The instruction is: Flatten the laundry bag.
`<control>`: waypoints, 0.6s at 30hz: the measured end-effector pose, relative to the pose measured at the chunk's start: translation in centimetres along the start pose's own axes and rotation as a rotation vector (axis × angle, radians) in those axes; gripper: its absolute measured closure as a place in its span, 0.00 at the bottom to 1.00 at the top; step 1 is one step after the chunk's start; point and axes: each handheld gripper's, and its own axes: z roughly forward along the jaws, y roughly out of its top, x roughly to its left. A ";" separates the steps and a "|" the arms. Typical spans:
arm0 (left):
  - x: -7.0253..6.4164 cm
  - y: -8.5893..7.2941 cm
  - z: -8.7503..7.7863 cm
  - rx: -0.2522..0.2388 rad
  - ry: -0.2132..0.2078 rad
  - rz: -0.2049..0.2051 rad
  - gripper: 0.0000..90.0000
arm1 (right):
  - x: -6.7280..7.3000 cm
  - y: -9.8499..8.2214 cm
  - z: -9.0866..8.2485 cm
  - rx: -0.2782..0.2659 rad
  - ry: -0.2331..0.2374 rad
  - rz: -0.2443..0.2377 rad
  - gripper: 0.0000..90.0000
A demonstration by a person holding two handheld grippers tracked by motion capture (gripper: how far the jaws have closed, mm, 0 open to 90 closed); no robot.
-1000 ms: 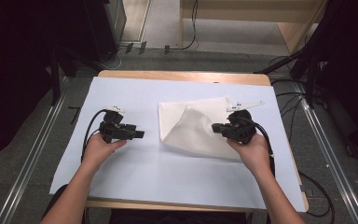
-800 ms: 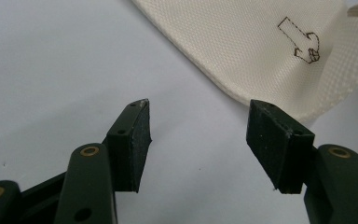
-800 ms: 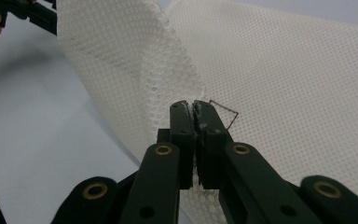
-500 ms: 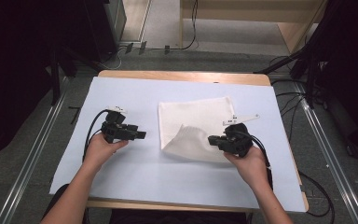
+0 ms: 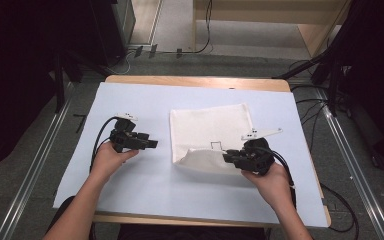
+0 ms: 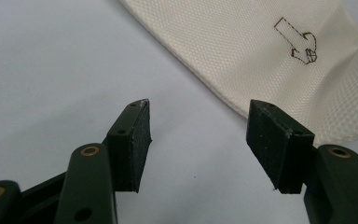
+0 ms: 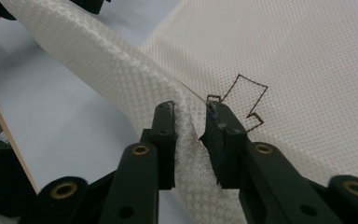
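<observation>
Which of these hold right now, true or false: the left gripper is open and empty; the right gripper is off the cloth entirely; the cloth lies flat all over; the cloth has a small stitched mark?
1. The left gripper is open and empty: true, its jaws stand apart over the blue sheet.
2. The right gripper is off the cloth entirely: false, a fold of cloth sits between its jaws, which have just been opening.
3. The cloth lies flat all over: false, its near edge is raised in a fold.
4. The cloth has a small stitched mark: true.
</observation>
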 end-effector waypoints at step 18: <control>-0.7 0.1 0.3 0.013 -0.002 0.022 0.45 | -1.1 0.8 -2.9 -0.047 -0.059 -0.013 0.75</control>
